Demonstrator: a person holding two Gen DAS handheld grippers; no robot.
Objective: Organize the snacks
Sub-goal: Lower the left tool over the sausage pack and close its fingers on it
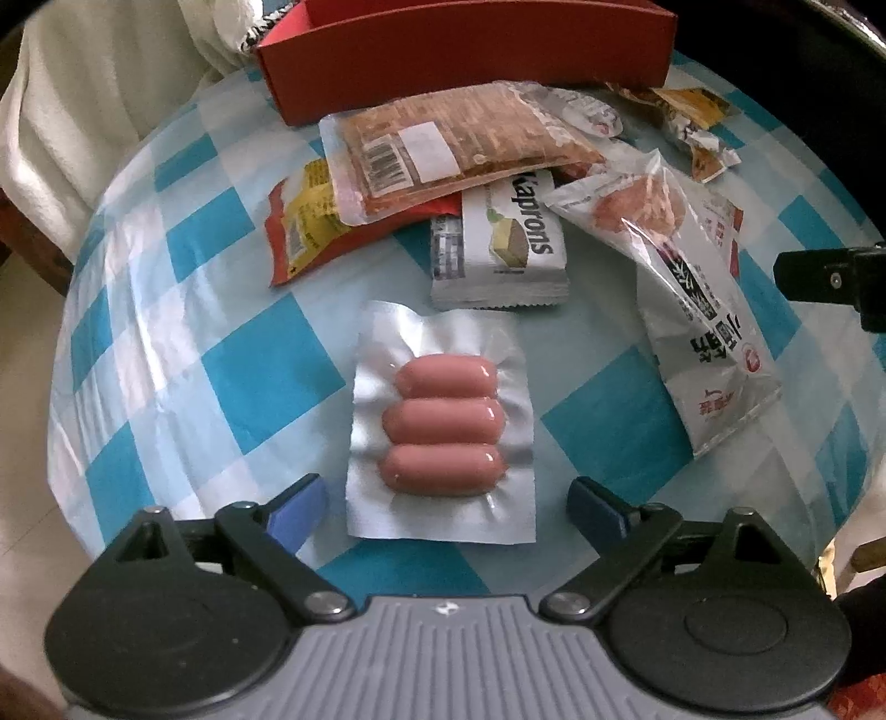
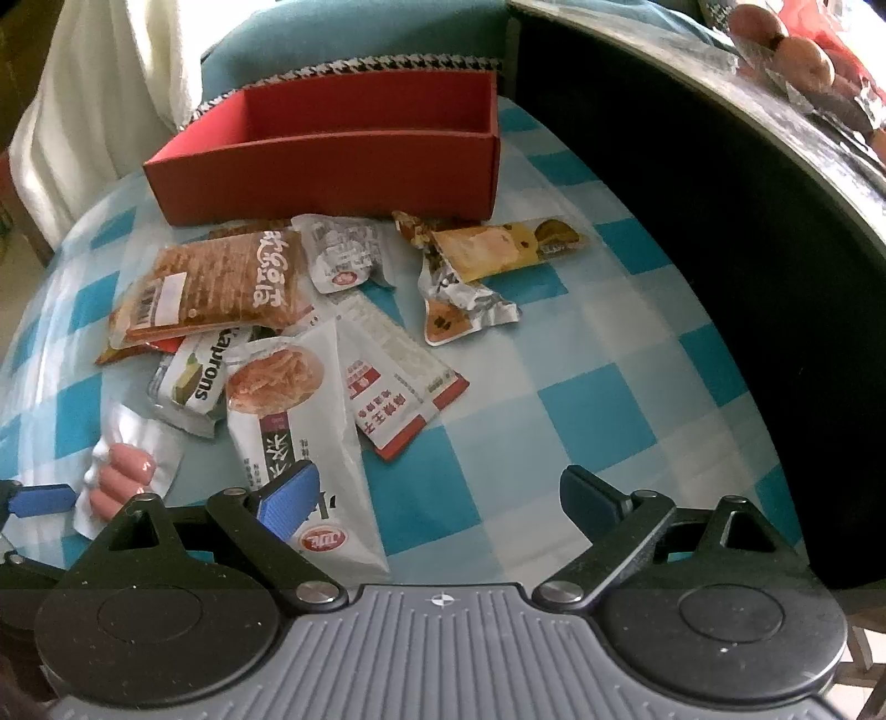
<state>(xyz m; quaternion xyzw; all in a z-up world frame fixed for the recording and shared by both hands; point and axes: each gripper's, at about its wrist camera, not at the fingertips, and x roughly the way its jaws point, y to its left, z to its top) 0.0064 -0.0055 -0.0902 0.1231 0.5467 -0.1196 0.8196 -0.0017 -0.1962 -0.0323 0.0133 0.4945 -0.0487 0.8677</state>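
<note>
A: From the left tool, what's cut off ahead?

B: The open red cardboard box (image 1: pixel 465 50); the top edge crops its far wall. To its right only the black tip of the right gripper (image 1: pixel 830 282) enters the frame, fingers unseen.

A: Anything buried?

B: The red-and-yellow foil packet (image 1: pixel 302 227) lies half under the clear pouch of brown jerky (image 1: pixel 443 149).

A: And from the right tool?

B: The vacuum pack of pink sausages (image 2: pixel 124 471), at its left, is partly hidden behind the tool's own linkage. The white pouch's (image 2: pixel 299 421) small print is unreadable
</note>
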